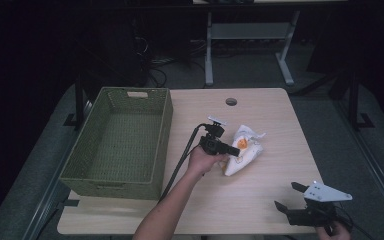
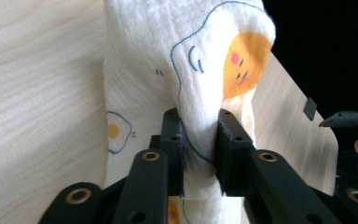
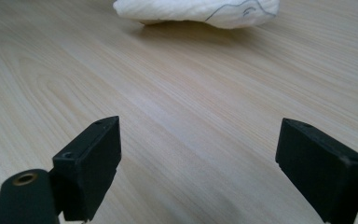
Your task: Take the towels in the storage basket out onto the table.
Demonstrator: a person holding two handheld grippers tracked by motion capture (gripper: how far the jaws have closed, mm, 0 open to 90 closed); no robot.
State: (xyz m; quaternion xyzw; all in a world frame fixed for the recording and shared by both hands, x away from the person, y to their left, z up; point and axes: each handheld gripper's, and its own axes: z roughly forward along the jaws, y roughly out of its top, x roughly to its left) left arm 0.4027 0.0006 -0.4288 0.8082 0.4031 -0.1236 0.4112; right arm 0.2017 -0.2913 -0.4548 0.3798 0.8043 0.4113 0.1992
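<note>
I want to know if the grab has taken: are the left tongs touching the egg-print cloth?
Touching. The left gripper view shows a fold of the cloth pinched between both pads of the left tongs, with no gap.

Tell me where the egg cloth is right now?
In the high view, the egg cloth lies near the middle of the table, right of the green basket, pinched by the left tool.
</note>
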